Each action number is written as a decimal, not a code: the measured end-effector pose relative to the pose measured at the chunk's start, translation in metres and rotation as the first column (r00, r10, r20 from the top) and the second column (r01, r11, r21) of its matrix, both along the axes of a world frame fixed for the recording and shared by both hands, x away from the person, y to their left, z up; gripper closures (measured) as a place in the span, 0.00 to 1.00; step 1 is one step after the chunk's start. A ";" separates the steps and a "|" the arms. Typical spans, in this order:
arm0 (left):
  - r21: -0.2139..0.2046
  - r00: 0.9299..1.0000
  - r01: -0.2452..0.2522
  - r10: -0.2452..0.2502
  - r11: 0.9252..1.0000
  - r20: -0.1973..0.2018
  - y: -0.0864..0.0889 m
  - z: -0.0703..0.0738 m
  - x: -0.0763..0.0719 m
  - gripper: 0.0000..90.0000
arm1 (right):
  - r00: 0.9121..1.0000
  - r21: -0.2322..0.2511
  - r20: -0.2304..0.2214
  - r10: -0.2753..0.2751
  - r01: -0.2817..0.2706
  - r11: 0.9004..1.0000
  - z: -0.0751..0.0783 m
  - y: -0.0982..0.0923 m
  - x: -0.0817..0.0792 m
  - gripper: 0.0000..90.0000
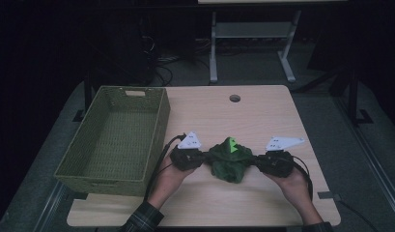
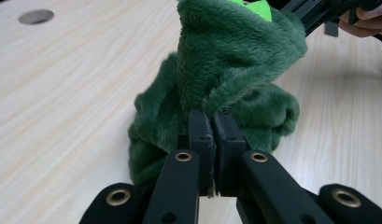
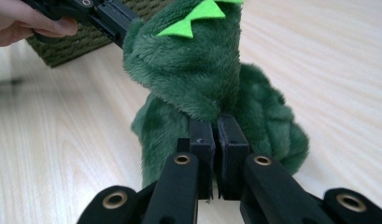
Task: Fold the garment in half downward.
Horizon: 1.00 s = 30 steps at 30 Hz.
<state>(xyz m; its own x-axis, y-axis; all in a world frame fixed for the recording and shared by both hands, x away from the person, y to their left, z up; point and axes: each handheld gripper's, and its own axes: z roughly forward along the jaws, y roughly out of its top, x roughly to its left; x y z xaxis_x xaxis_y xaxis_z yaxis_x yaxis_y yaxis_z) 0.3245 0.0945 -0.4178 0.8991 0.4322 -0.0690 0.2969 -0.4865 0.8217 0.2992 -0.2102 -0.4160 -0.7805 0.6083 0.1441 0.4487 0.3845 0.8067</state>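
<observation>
Green woven basket (image 1: 115,137) stands at the desk's left edge, its rim just beside the left hand; nothing is seen inside it.

Left gripper (image 1: 201,158): jaws pinched nearly closed on a fold of the green plush cloth (image 1: 228,162); fabric is seen clamped between the black pads (image 2: 201,126) in the left gripper view.

The cloth lies near the desk's front edge, about midway across, bunched in a heap, with its upper part drawn up between the two grippers. A bright green zigzag trim (image 3: 198,17) is noted on top.

Right gripper (image 1: 255,162): jaws likewise nearly closed on the opposite fold.

Handling is judged as light, soft, limp, not fragile; the pile may slip, so hems or corners are preferred.

A round cable hole (image 1: 234,98) sits near the desk's (image 1: 262,116) far edge, well apart. Only the basket wall is judged a possible obstruction.
</observation>
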 end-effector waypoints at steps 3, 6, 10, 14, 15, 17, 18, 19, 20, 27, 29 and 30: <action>0.016 1.000 0.010 -0.010 1.000 -0.018 -0.001 -0.010 -0.004 0.97 | 1.000 0.000 -0.013 0.008 -0.008 1.000 -0.008 0.001 -0.004 0.96; 0.037 0.999 0.026 -0.024 0.999 -0.037 -0.002 -0.020 -0.009 0.97 | 0.999 -0.015 -0.041 0.017 -0.018 1.000 -0.016 0.003 -0.008 0.92; 0.055 0.998 0.036 -0.033 0.998 -0.050 -0.003 -0.032 -0.011 0.97 | 0.998 -0.023 -0.062 0.021 -0.022 0.999 -0.027 0.005 -0.012 0.91; 0.072 0.997 0.047 -0.043 0.996 -0.059 -0.007 -0.042 -0.012 0.96 | 0.997 -0.031 -0.075 0.021 -0.023 0.999 -0.035 0.006 -0.012 0.90; 0.072 0.997 0.048 -0.043 0.996 -0.058 -0.008 -0.043 -0.012 0.96 | 0.996 -0.036 -0.082 0.021 -0.024 0.999 -0.037 0.007 -0.012 0.89; 0.068 0.997 0.047 -0.043 0.997 -0.056 -0.008 -0.043 -0.013 0.95 | 0.995 -0.040 -0.101 0.020 -0.024 0.999 -0.040 0.009 -0.012 0.87; 0.063 0.998 0.043 -0.040 0.997 -0.055 -0.008 -0.042 -0.013 0.92 | 0.995 -0.040 -0.098 0.021 -0.025 0.999 -0.040 0.009 -0.013 0.84; 0.065 0.998 0.045 -0.041 0.997 -0.051 -0.006 -0.040 -0.014 0.90 | 0.995 -0.037 -0.093 0.022 -0.026 0.999 -0.039 0.009 -0.014 0.81; 0.058 0.998 0.043 -0.040 0.997 -0.049 -0.006 -0.039 -0.015 0.88 | 0.996 -0.032 -0.082 0.021 -0.023 0.999 -0.037 0.009 -0.016 0.77; 0.054 0.998 0.047 -0.045 0.997 -0.036 0.003 -0.029 -0.028 0.77 | 0.998 0.011 -0.055 0.008 -0.007 1.000 -0.027 -0.005 -0.033 0.66; 0.052 0.998 0.052 -0.050 0.997 -0.036 0.007 -0.026 -0.033 0.77 | 0.998 0.019 -0.056 0.007 -0.005 1.000 -0.028 -0.009 -0.037 0.65; 0.052 0.998 0.050 -0.048 0.997 -0.035 0.009 -0.026 -0.035 0.77 | 0.998 0.019 -0.056 0.004 -0.003 1.000 -0.028 -0.010 -0.039 0.66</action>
